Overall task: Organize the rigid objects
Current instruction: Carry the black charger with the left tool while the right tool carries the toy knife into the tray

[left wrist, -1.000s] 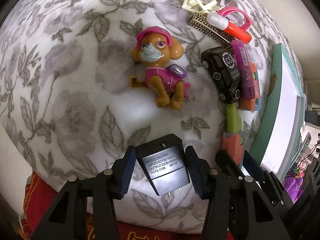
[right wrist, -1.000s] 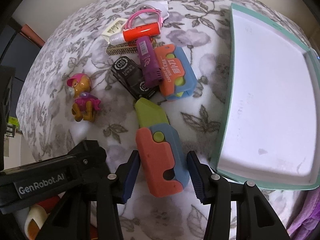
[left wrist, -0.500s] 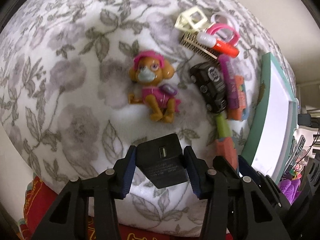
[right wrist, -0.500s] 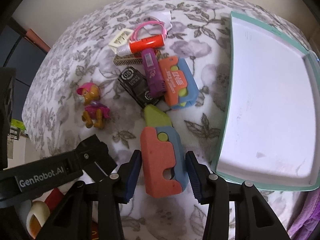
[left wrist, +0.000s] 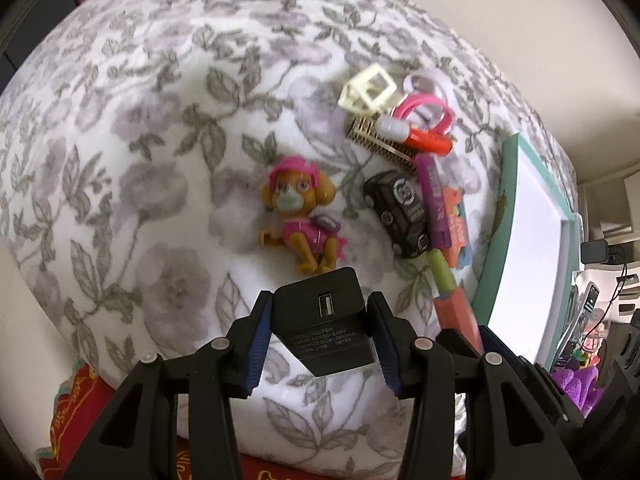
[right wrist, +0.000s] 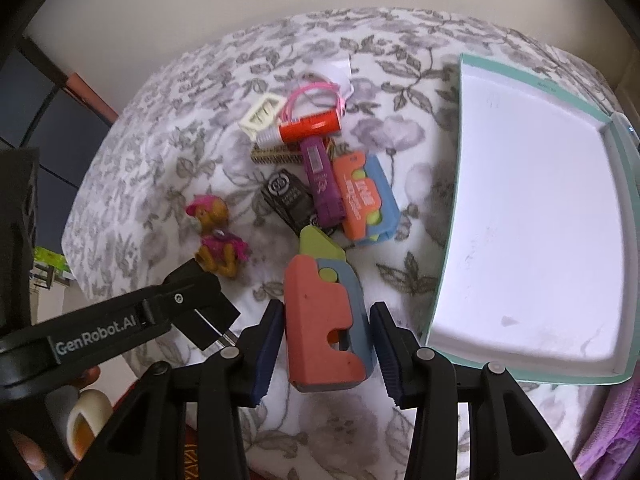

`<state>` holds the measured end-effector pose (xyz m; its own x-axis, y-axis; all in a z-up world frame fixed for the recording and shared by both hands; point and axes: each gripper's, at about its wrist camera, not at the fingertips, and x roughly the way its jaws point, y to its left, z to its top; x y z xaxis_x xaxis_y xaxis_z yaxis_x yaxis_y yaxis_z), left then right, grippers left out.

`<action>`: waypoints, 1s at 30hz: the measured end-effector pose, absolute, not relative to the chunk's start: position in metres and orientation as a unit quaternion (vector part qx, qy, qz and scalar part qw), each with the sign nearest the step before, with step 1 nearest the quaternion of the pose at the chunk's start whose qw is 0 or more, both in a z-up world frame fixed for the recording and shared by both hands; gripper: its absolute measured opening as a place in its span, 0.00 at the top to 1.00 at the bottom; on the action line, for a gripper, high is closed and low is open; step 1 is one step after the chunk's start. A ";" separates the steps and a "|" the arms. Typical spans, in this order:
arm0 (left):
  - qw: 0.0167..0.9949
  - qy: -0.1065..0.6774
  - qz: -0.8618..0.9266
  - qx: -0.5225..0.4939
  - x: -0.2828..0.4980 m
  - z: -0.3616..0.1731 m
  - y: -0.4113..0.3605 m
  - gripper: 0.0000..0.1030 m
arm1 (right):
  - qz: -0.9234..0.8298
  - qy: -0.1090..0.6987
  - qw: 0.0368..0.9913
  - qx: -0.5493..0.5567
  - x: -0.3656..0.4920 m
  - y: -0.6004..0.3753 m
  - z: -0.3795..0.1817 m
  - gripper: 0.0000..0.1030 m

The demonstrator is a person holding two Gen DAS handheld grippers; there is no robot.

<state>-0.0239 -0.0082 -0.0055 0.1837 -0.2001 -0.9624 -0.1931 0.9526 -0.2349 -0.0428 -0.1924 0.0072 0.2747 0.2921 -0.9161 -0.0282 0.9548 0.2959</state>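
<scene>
Holding a black charger (left wrist: 324,322) clamped in the left hand-held gripper (left wrist: 320,336) above the floral bed (left wrist: 160,160), right hand-held gripper (right wrist: 326,344) clamped on an orange-and-blue toy knife (right wrist: 324,320), toy dog (left wrist: 302,220), toy car (left wrist: 400,214) and white tray (right wrist: 536,220) lying beyond.

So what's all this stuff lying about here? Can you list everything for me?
charger: 1, black, held in the left gripper
toy knife: 1, orange and blue with green blade, held in the right gripper
dog figure: 1, tan and pink, alone on the blanket
toy car: 1, black, at the near side of the pile
purple tube: 1, lying on the pile
second toy knife: 1, orange and blue, beside the tube
red tube: 1, white cap, far end of the pile
pink ring: 1, behind the red tube
cream frame: 1, far end
tray: 1, teal rim, white inside
blanket: 1, white with grey flowers
left gripper: black, blue pads
right gripper: black, blue pads
</scene>
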 end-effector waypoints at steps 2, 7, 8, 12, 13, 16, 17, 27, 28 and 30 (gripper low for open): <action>0.760 0.631 -0.004 -0.153 -0.023 0.004 -0.006 0.52 | 0.101 0.585 0.795 0.121 -0.043 -0.198 0.013 0.54; 0.780 0.610 -0.004 -0.138 -0.025 0.021 -0.007 0.52 | 0.091 0.561 0.809 0.149 -0.036 -0.214 0.027 0.54; 0.785 0.606 -0.005 -0.132 -0.026 0.024 -0.009 0.52 | 0.086 0.558 0.811 0.156 -0.035 -0.219 0.029 0.54; 0.790 0.602 -0.020 -0.116 -0.021 0.030 -0.031 0.52 | 0.058 0.548 0.815 0.179 -0.026 -0.242 0.033 0.54; 0.790 0.602 -0.027 -0.111 -0.018 0.033 -0.038 0.52 | 0.046 0.546 0.818 0.178 -0.023 -0.248 0.035 0.54; 0.794 0.600 -0.039 -0.091 -0.006 0.033 -0.066 0.52 | 0.023 0.536 0.824 0.184 -0.015 -0.267 0.038 0.54; 0.794 0.600 -0.043 -0.083 -0.001 0.034 -0.075 0.52 | 0.013 0.533 0.825 0.188 -0.013 -0.275 0.038 0.54; 0.782 0.615 -0.095 -0.030 0.037 0.032 -0.160 0.52 | -0.091 0.530 0.819 0.199 0.001 -0.353 0.025 0.54; 0.781 0.616 -0.100 -0.028 0.040 0.030 -0.167 0.52 | -0.095 0.530 0.818 0.202 0.002 -0.360 0.023 0.54; 0.778 0.617 -0.115 -0.021 0.047 0.027 -0.185 0.52 | -0.107 0.530 0.817 0.202 0.003 -0.373 0.019 0.54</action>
<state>0.0469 -0.1848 0.0269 0.2112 -0.2041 -0.9559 0.1534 0.9728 -0.1738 0.0034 -0.3730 0.0189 0.4155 0.0395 -0.9087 0.3894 0.8951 0.2170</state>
